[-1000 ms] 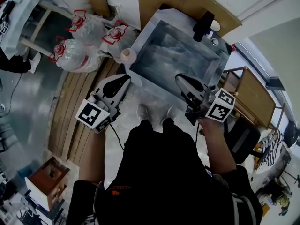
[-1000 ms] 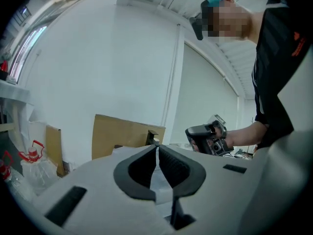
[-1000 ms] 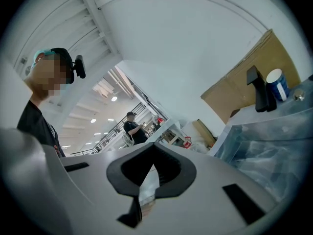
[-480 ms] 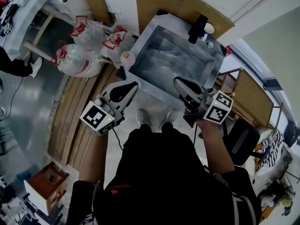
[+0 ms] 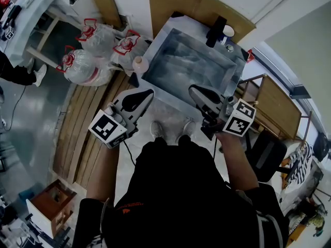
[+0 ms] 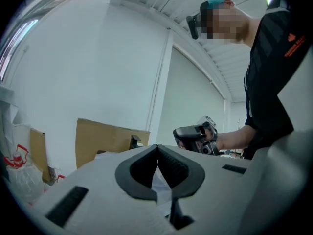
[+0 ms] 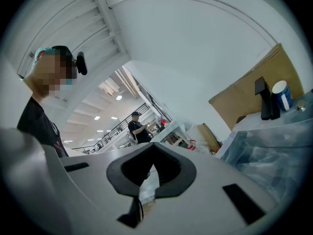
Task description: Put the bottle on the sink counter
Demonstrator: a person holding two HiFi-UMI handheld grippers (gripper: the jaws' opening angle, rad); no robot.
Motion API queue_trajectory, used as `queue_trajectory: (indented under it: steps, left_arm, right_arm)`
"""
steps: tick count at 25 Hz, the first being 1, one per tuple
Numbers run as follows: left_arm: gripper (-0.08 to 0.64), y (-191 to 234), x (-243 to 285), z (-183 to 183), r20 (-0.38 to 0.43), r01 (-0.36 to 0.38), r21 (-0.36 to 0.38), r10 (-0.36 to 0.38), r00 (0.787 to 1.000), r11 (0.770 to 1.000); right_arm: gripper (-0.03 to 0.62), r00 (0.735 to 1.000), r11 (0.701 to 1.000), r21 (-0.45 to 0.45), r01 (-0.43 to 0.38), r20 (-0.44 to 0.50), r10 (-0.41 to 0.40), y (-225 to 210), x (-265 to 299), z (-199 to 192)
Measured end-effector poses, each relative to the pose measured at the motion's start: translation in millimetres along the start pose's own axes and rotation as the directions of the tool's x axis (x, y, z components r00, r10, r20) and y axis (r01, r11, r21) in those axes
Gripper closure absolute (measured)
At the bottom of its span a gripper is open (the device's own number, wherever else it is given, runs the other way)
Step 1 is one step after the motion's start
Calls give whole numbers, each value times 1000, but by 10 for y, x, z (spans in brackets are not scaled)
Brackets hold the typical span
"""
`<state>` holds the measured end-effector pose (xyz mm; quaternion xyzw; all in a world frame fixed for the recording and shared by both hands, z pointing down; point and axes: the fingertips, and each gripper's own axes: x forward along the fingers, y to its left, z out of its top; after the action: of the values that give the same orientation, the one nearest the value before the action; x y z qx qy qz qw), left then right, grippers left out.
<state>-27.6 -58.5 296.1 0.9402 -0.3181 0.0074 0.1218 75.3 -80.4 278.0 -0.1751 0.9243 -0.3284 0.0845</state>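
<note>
Left gripper (image 5: 147, 93) and right gripper (image 5: 193, 90) hang empty near the sink (image 5: 155, 50), fingers pressed together. The small pale-topped bottle (image 5: 139, 63) stands at the sink's left corner; likely light, smooth plastic, best pinched round its body

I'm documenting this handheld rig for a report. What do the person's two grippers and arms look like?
Both the left gripper and right gripper have pale grey shells, black ribbed fingers and a cube of black-and-white square markers. A thin black cable trails from the left one. The person wears a black short-sleeved top with small orange print.
</note>
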Motion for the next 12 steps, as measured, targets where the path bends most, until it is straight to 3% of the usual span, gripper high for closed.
queue_trajectory:
  steps: [12]
  left_arm:
    - [541,-80,61,-45,1,11,-9,-11,1000,1000]
  right_arm:
    - [588,1000,999,-33,-9,-25,8,69,-20,-24]
